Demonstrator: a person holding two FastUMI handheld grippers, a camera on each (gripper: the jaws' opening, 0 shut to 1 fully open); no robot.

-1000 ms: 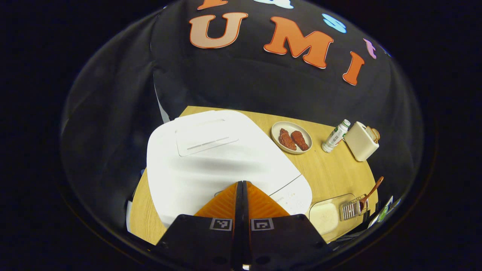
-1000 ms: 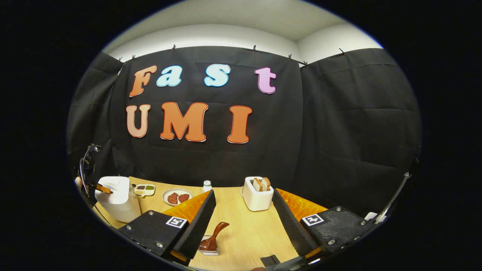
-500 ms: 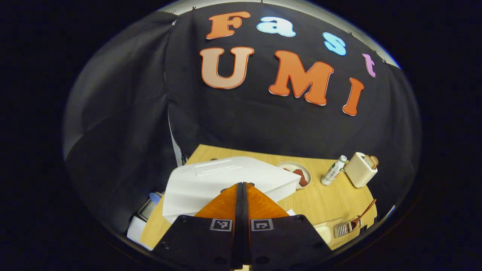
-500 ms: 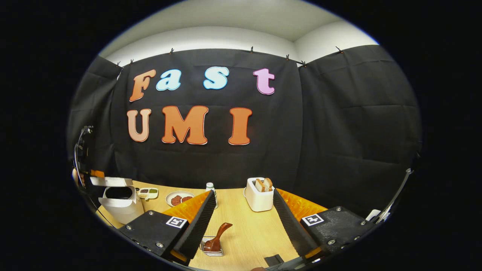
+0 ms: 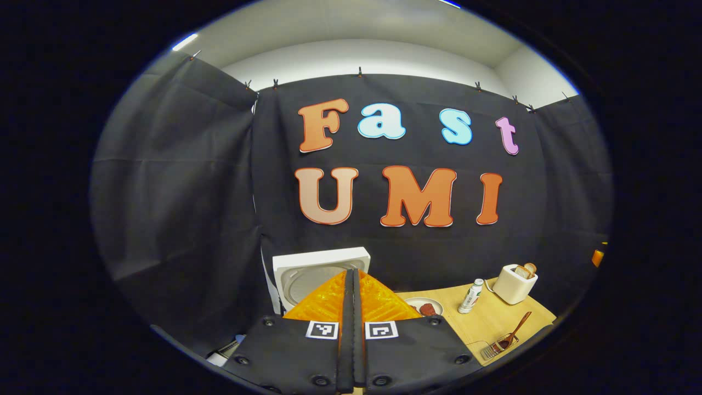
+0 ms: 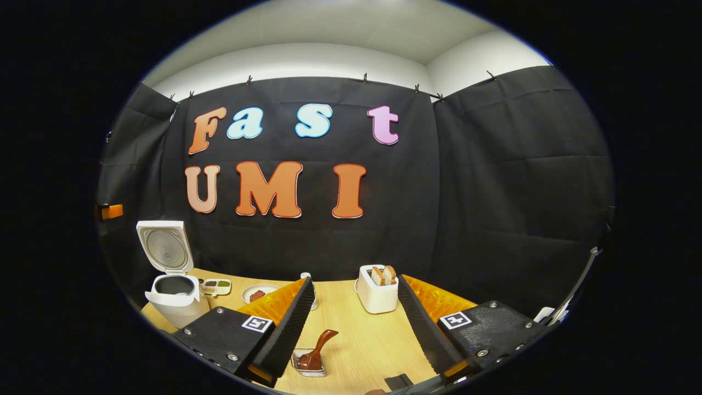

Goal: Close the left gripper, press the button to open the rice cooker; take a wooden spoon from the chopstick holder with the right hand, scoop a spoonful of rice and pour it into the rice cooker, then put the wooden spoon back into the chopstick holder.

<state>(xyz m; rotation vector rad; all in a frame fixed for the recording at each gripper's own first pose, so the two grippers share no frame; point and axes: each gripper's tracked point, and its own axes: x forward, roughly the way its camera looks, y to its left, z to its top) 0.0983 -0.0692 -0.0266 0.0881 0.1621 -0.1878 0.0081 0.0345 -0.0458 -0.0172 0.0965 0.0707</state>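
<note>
Right gripper view: right tool (image 6: 355,307) spread wide, wooden spoon (image 6: 316,351) low between fingers; left tool (image 5: 352,282) clenched

Right gripper view — table (image 6: 362,340) along the bottom. Rice cooker (image 6: 174,299) at lower left, lid upright above it. Right of it in turn: a divided dish (image 6: 216,286), a plate (image 6: 258,292), a toaster (image 6: 377,288) at centre. Chopstick holder (image 6: 310,364) at bottom centre, wooden spoon (image 6: 317,351) in it — before the toaster.
</note>
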